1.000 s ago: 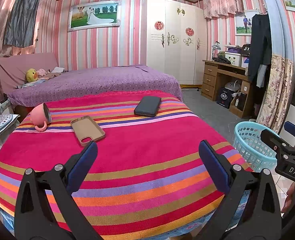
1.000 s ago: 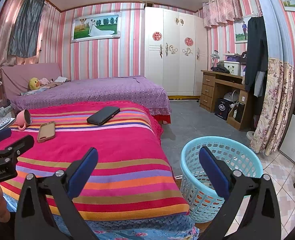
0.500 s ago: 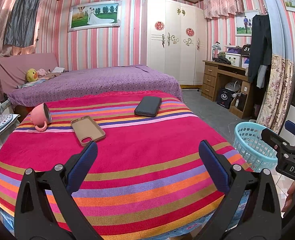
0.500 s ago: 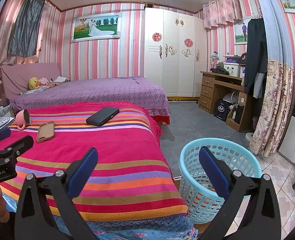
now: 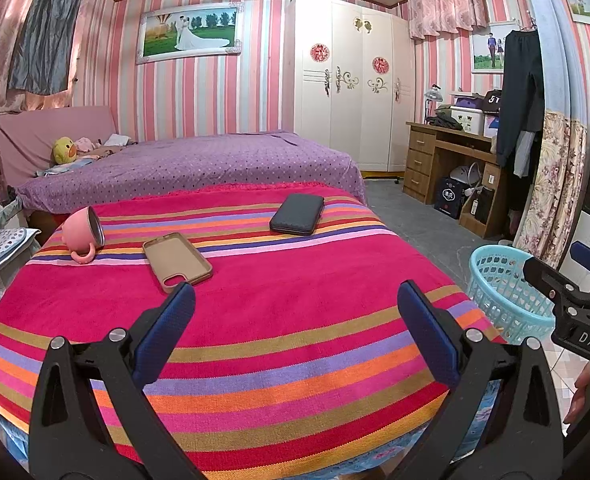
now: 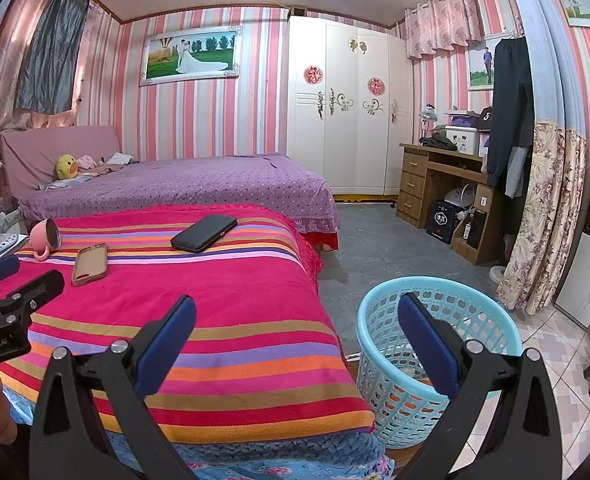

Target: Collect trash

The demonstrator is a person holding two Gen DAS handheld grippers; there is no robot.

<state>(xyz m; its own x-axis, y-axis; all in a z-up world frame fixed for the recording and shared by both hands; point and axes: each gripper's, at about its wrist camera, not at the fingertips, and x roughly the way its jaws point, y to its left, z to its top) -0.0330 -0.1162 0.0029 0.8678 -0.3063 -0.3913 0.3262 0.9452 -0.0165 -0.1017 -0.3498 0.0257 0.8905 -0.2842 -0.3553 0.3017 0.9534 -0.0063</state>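
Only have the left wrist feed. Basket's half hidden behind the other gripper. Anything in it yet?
Observer: The right wrist view looks down into the basket. Pale shapes lie at the bottom, too unclear to name.
Operator: Right gripper open?
Observer: Yes, the right gripper is open and holds nothing.
Operator: Where's the basket's base?
Observer: On the floor, beside the near corner of the striped blanket. I can't tell whether they touch.
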